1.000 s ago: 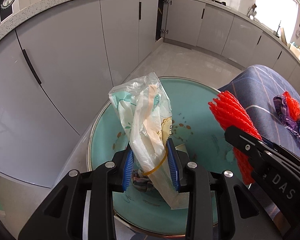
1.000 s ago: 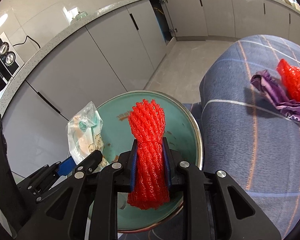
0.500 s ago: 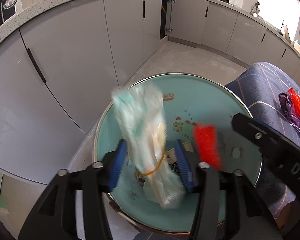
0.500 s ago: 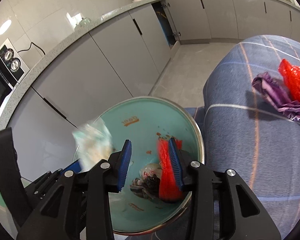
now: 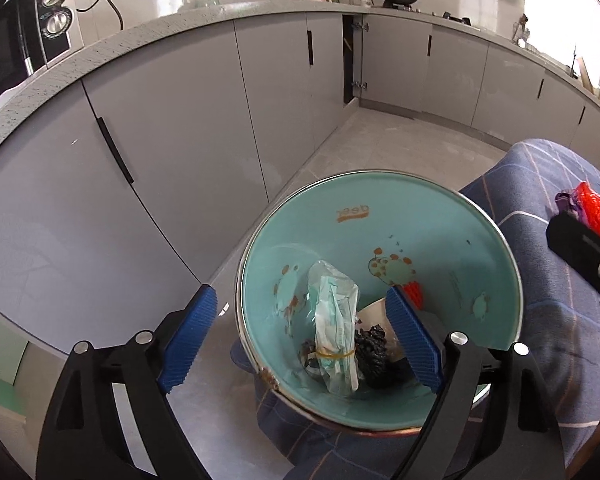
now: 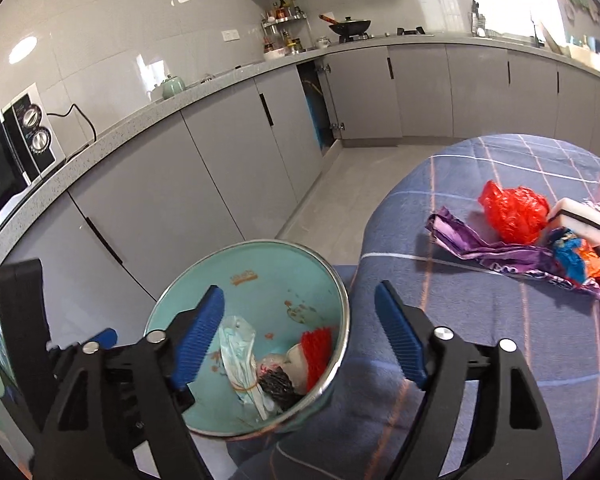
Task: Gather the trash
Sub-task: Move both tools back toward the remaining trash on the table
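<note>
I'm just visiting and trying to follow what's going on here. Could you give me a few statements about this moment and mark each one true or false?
1. Both the left gripper and the right gripper are open and hold nothing. True.
2. The clear plastic bag with a rubber band lies on the blue plaid cloth. False: it is inside the teal bin.
3. The red foam net is in the bin. True.
4. Nothing is left on the cloth. False: a purple wrapper, a red plastic bag and other litter lie there.
5. The bin holds only the bag. False: dark crumpled trash and the net are there too.
</note>
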Tool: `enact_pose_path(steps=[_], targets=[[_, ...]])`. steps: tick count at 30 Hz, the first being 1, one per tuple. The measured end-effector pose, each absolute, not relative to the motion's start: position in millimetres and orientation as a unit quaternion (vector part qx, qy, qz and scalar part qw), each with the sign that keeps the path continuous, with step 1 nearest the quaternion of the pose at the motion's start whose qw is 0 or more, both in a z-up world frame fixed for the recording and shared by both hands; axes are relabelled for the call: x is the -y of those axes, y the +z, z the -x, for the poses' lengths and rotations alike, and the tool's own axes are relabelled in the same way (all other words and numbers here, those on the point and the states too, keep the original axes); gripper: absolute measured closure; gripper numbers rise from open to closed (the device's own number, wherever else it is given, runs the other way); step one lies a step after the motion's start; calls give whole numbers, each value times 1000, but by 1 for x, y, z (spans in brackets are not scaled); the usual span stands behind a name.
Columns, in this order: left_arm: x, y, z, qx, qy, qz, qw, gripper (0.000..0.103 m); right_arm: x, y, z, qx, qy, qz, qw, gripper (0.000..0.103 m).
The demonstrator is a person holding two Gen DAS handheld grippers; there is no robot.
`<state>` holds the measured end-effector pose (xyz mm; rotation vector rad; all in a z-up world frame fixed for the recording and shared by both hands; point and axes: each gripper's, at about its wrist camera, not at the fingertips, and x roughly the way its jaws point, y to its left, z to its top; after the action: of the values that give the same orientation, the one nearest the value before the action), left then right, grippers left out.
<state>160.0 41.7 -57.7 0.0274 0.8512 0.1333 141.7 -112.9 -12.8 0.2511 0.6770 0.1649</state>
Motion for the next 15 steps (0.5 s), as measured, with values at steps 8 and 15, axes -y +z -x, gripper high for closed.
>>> enact_pose_path(steps=[8, 15], targets=[[-42, -46, -141, -399, 74, -3, 914, 6, 124, -11, -123, -334, 77, -124, 931, 15], [-35, -43, -133, -395, 72, -2, 916, 6, 124, -4, -116, -346, 68, -104, 930, 13]])
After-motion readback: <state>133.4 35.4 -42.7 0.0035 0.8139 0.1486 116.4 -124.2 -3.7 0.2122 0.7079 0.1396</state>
